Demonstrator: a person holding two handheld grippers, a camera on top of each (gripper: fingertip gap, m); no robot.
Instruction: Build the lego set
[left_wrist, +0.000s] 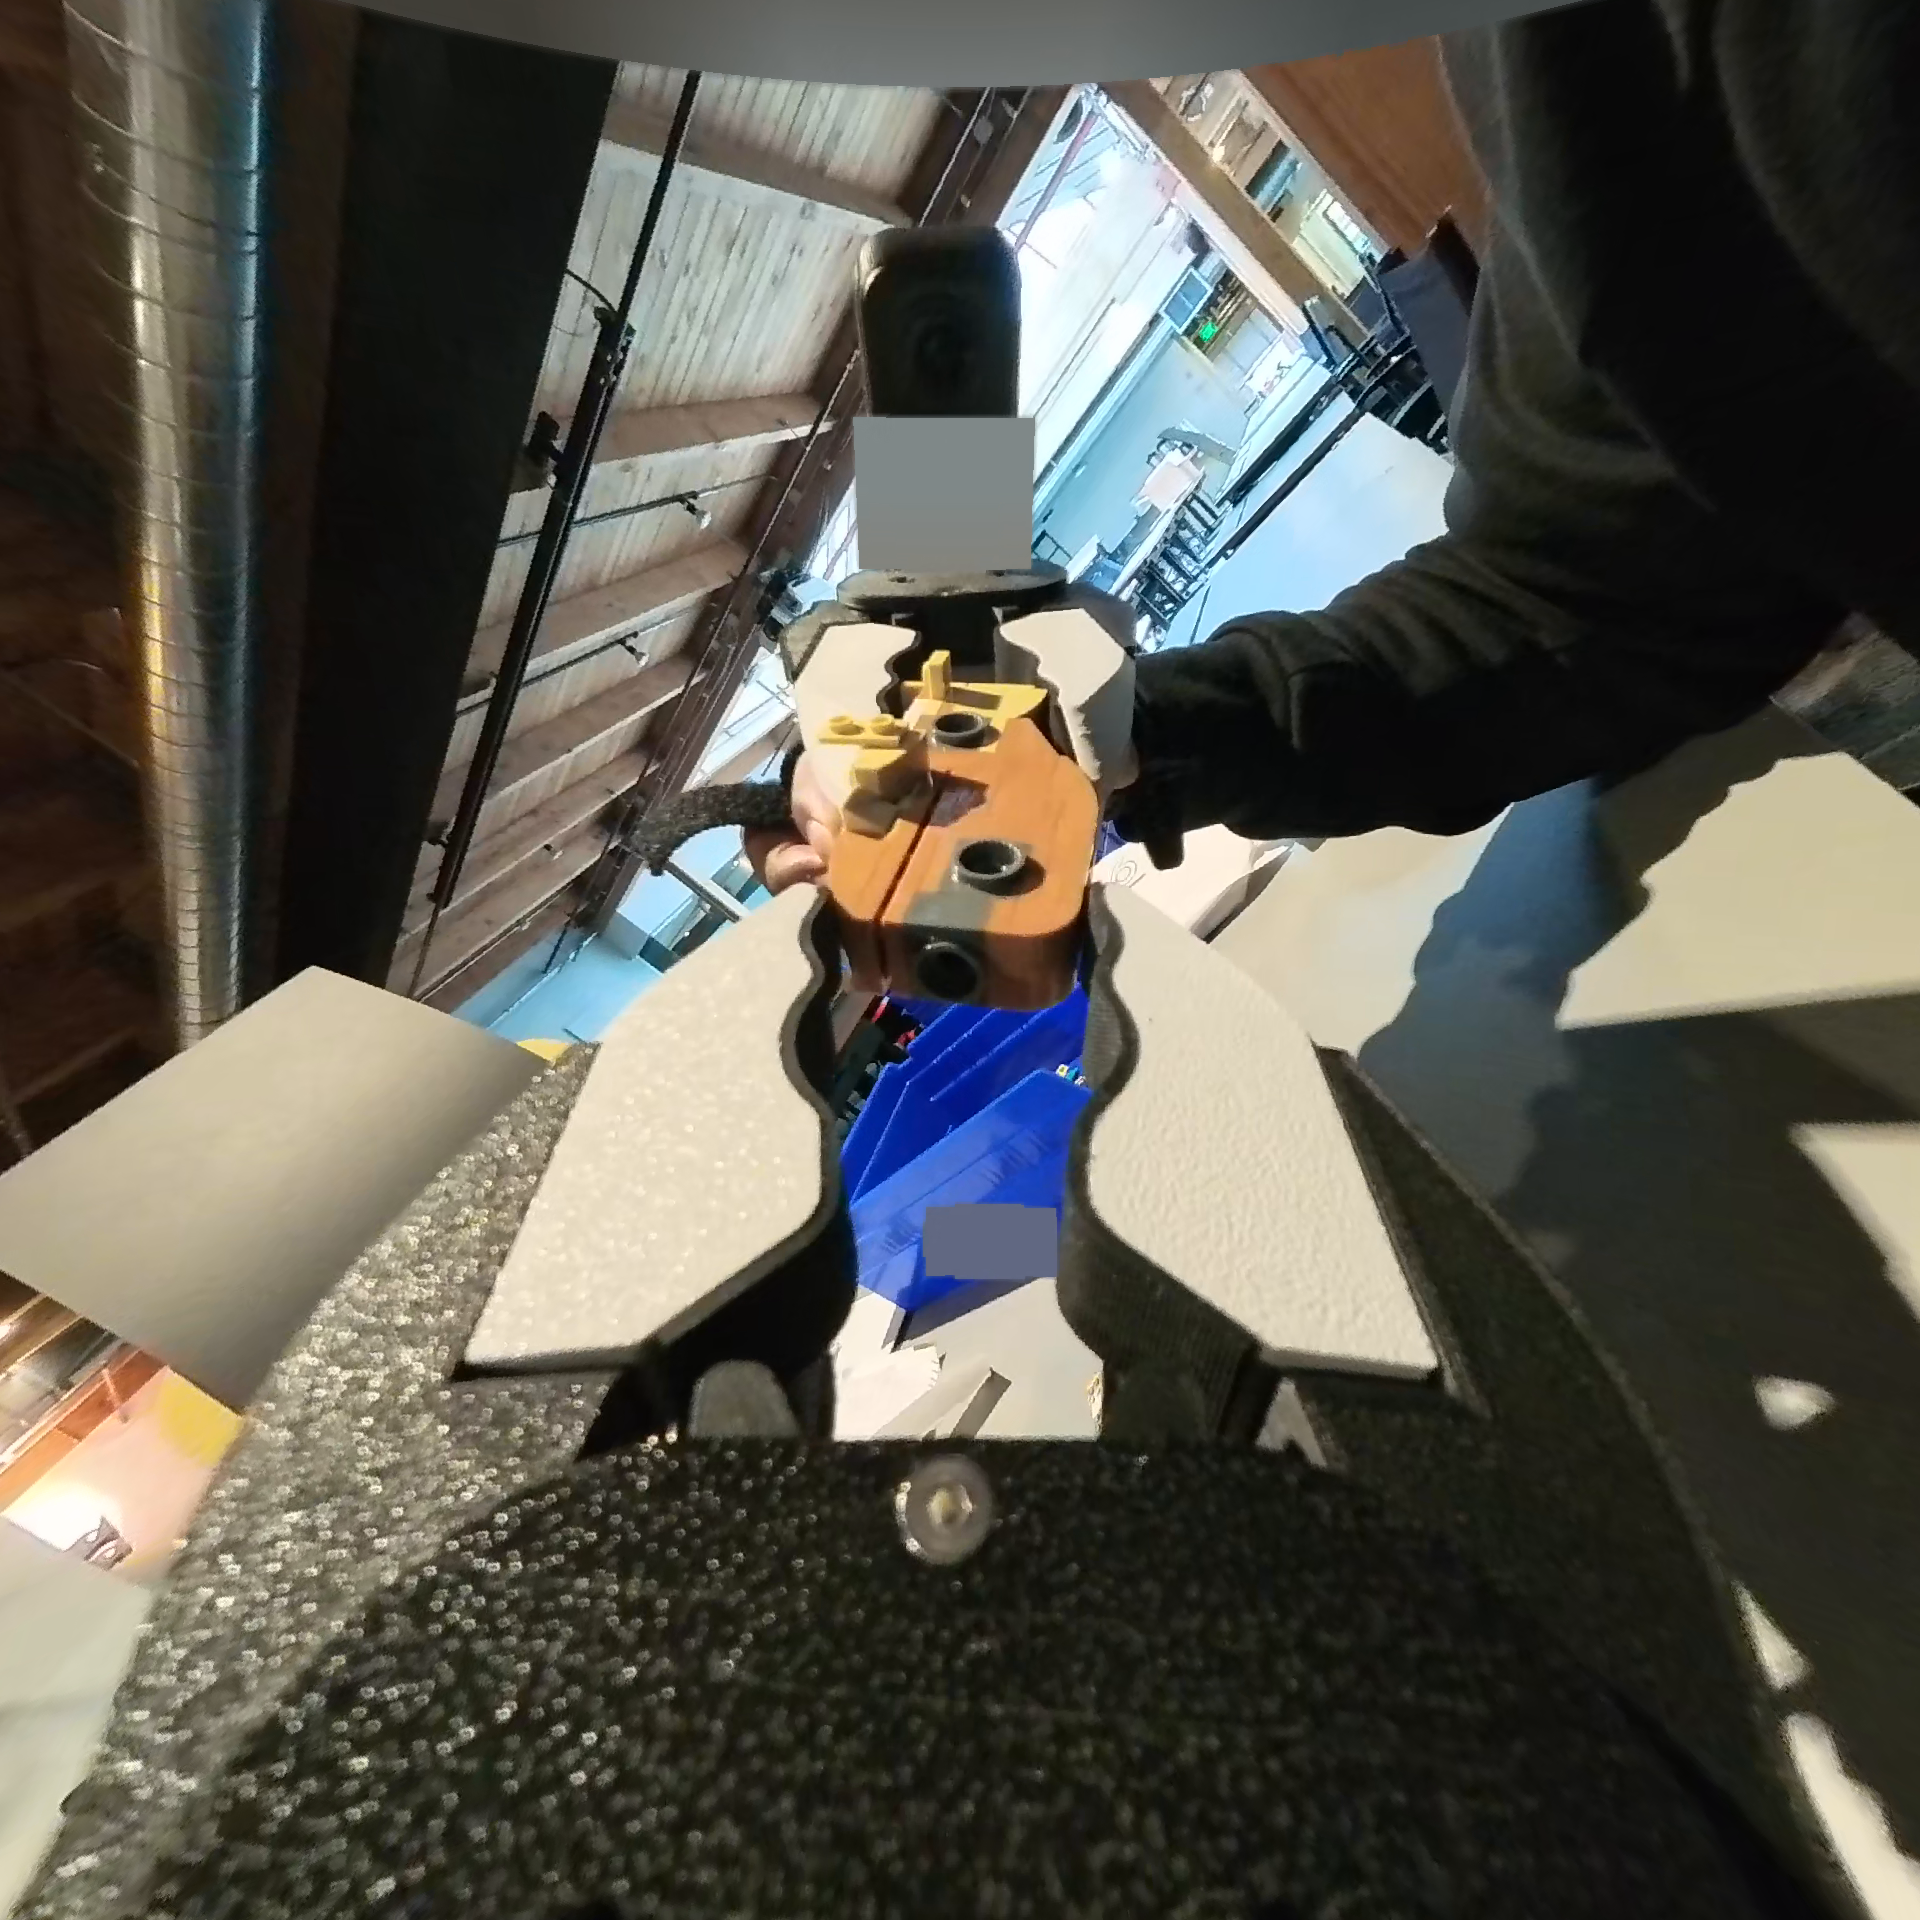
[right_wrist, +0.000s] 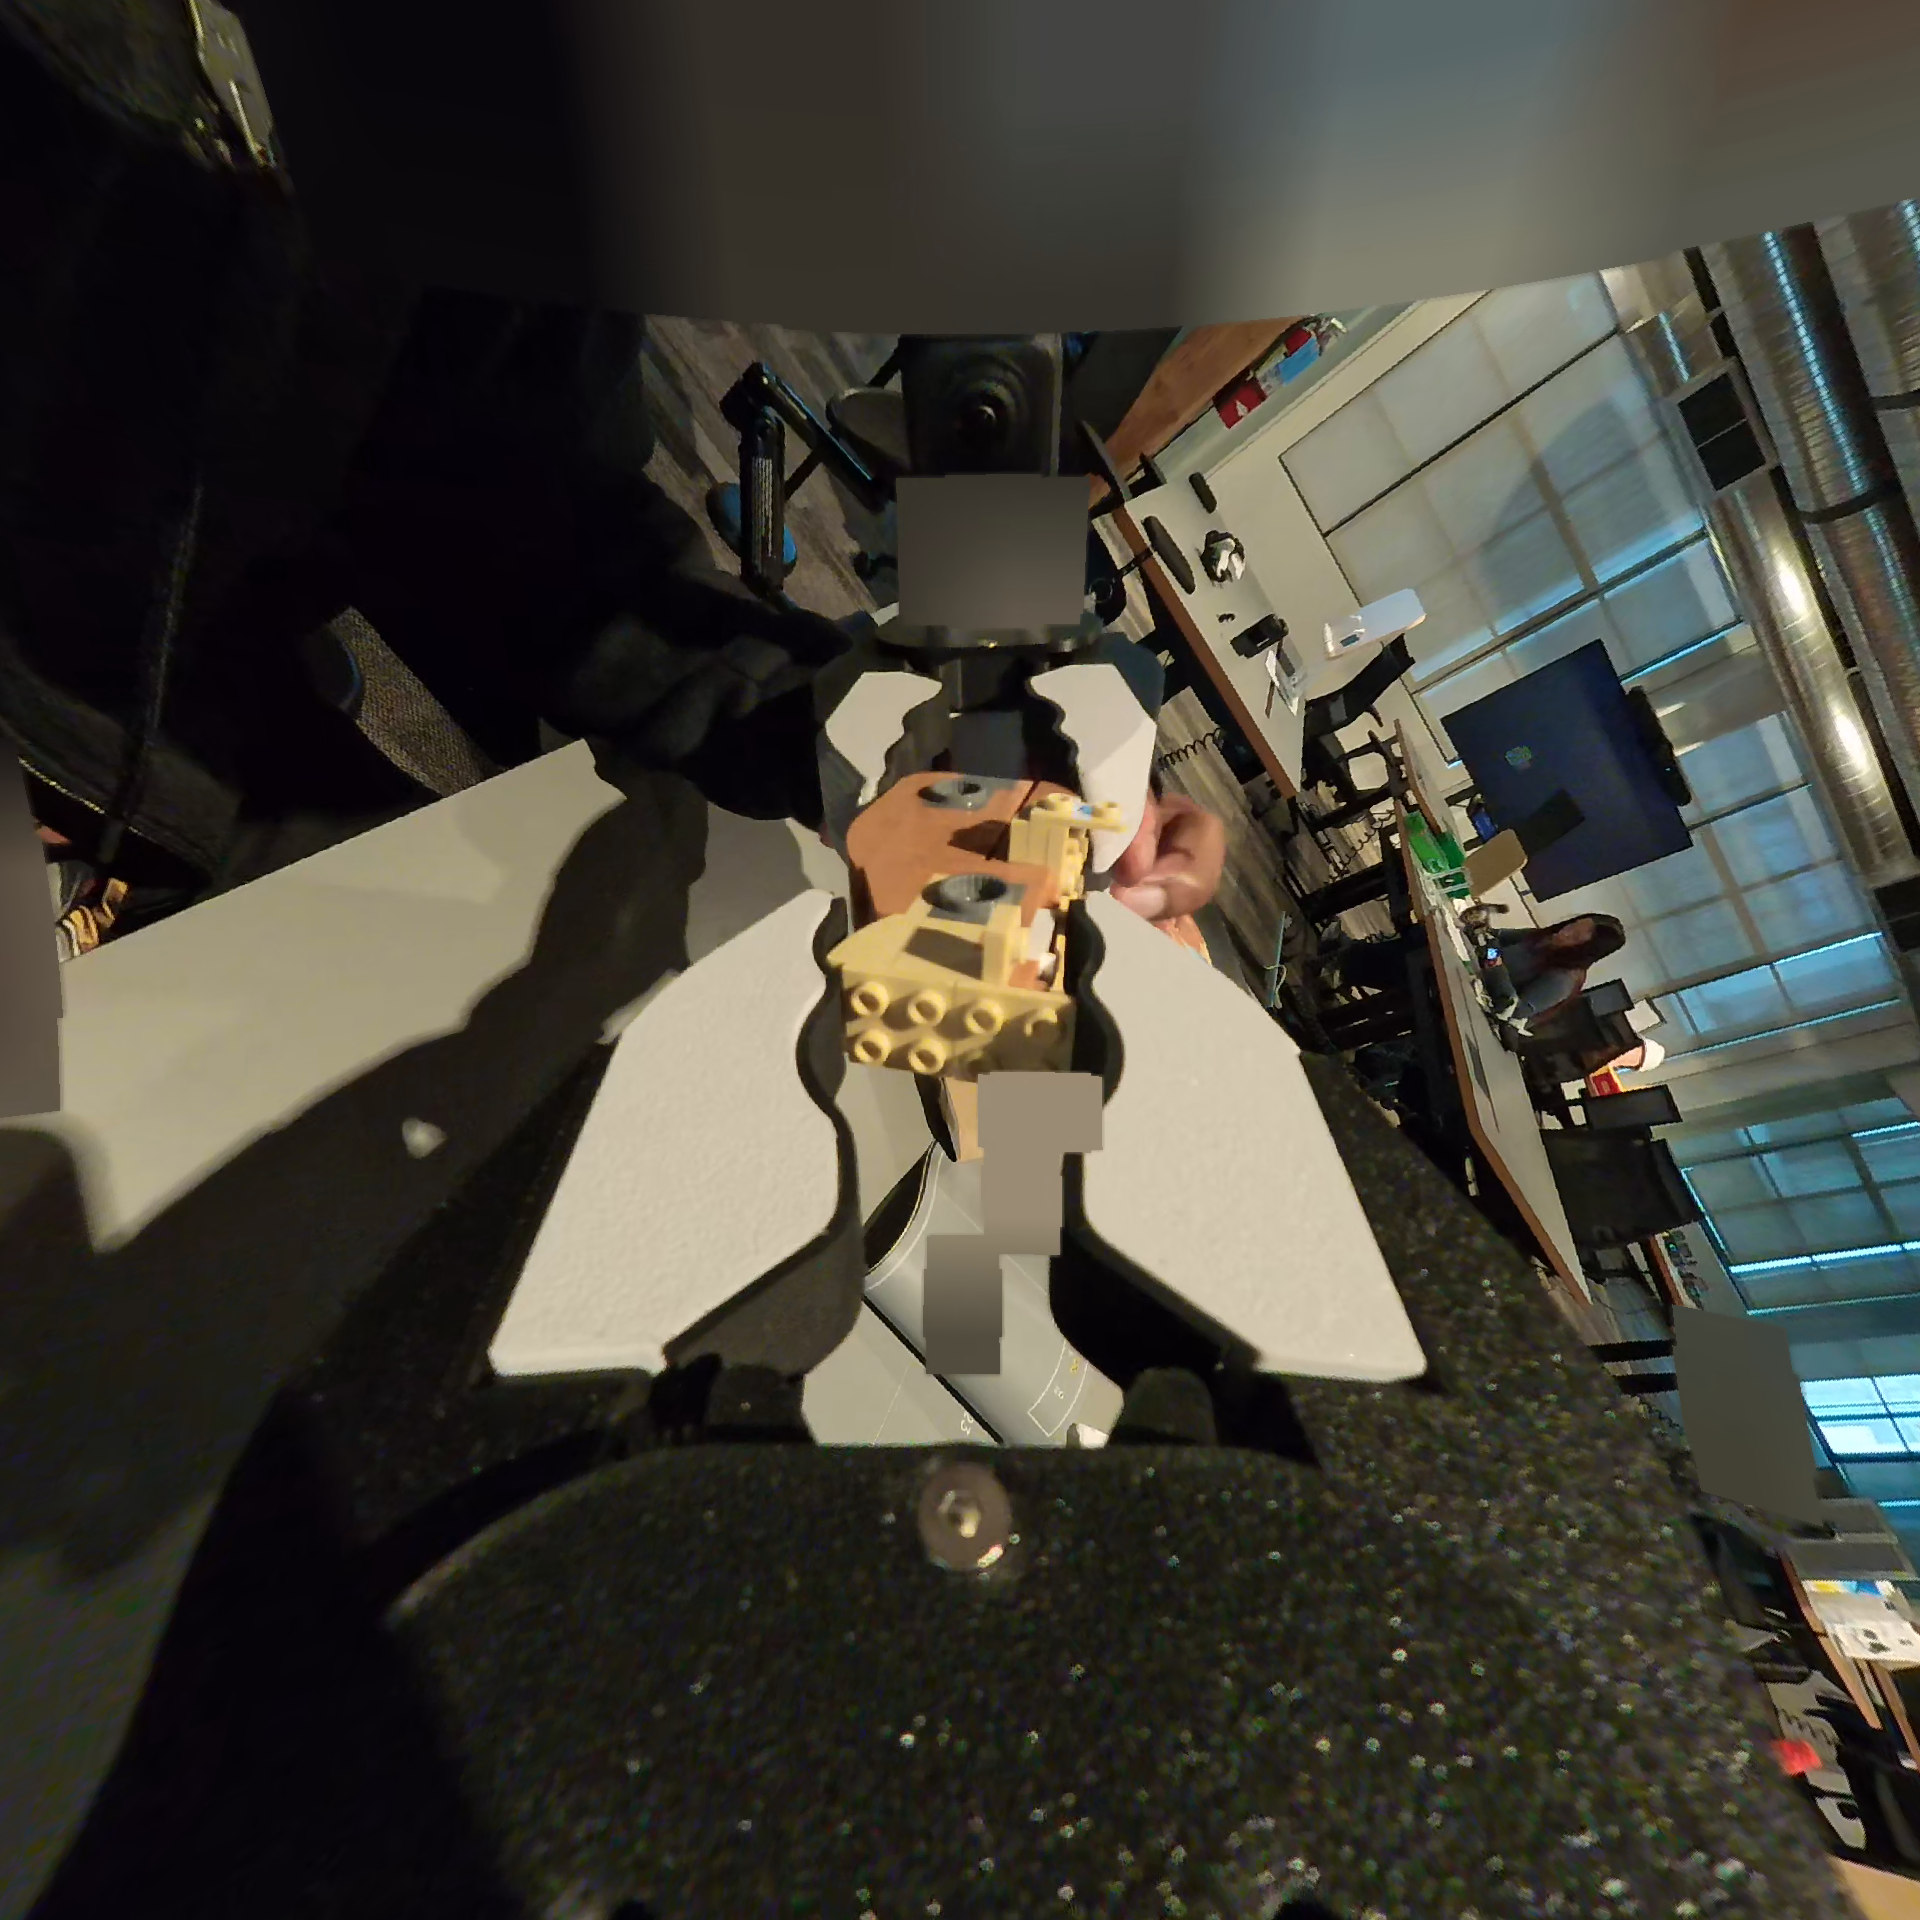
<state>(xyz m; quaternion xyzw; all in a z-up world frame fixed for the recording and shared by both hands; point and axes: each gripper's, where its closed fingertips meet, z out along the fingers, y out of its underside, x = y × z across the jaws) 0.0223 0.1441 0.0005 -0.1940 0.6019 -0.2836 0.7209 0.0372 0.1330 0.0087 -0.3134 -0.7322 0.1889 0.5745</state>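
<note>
Left gripper (left_wrist: 951, 940) and right gripper (right_wrist: 961, 987), tip to tip, both clench one lego model (left_wrist: 961, 831) held in the air between them: brown body, tan bricks (right_wrist: 951, 1003), three grey sockets (left_wrist: 987, 860). Behind, blue bins (left_wrist: 966, 1143). No writing is legible.

Timber ceiling beams (left_wrist: 665, 436) and a silver duct (left_wrist: 197, 520) run overhead, while long desks (right_wrist: 1475, 1039), a dark monitor (right_wrist: 1558, 769) and tall gridded windows (right_wrist: 1558, 540) fill the room.
</note>
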